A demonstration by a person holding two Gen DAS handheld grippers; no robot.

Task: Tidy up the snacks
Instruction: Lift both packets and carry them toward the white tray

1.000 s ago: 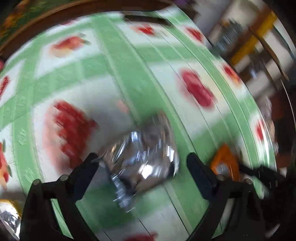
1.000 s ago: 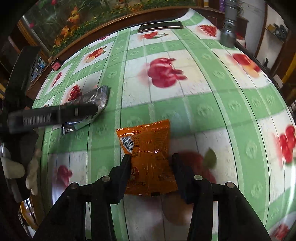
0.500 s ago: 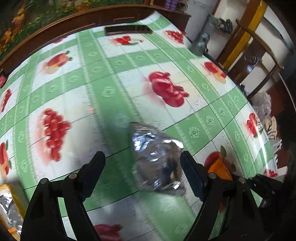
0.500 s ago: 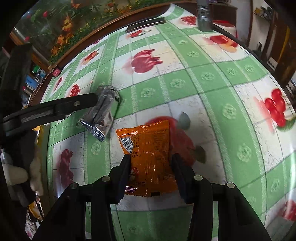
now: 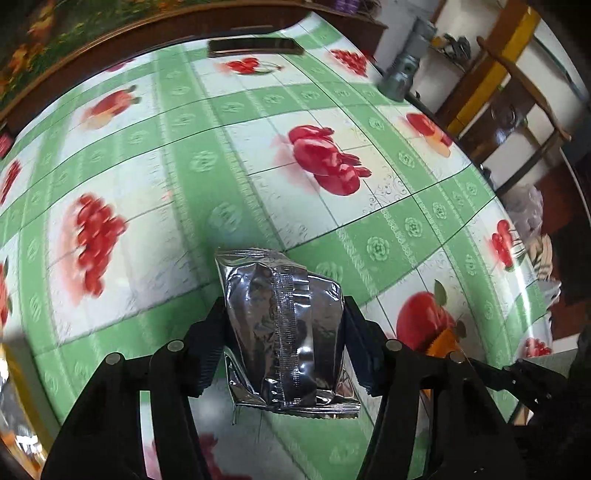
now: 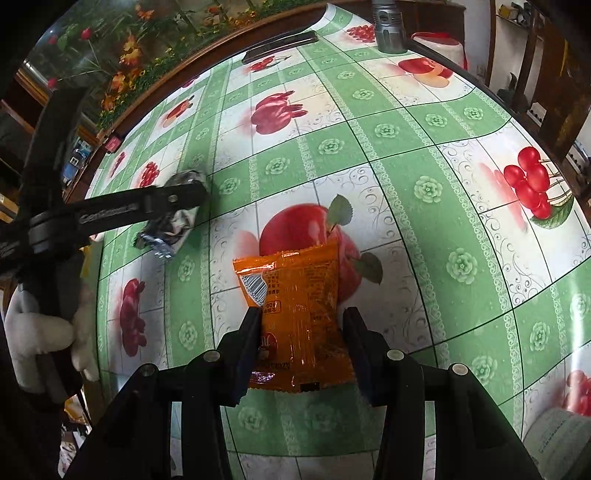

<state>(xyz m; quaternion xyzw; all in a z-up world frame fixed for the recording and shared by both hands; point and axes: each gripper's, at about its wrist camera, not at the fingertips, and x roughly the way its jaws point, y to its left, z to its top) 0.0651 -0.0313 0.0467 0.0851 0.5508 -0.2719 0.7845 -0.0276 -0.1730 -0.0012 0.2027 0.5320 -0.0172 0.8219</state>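
Left tongs point(image 5: 284, 325): the jaws are closing on a silver packet point(image 5: 284, 332), which is framed between them with both pads at its sides; the foil is already dented there, so it is judged to be gripped.
Right tongs point(image 6: 301, 332): narrow, and clamped on an orange packet point(image 6: 299, 317) by its lower half (the upper half sticks out past the pads).
Step in hand: the squeeze on the silver packet is judged to be finishing; it is best kept light, since the bag is puffed with air and could slip or crush.
Lift: both packets are best carried level and kept apart, so that neither is knocked by the other tool.
Silver packet, place: seen in the left wrist view above the table point(image 5: 236, 155), in the near half of the cloth, back seam up.
Orange packet, place: over the apple print, near the middle of the near edge; whether it touches the cloth cannot be told.
Packets to each other: near, the silver one toward the left edge.
Far edge: a grey metal stand point(image 6: 388, 26) and a dark flat bar point(image 6: 280, 46) are well apart from both.
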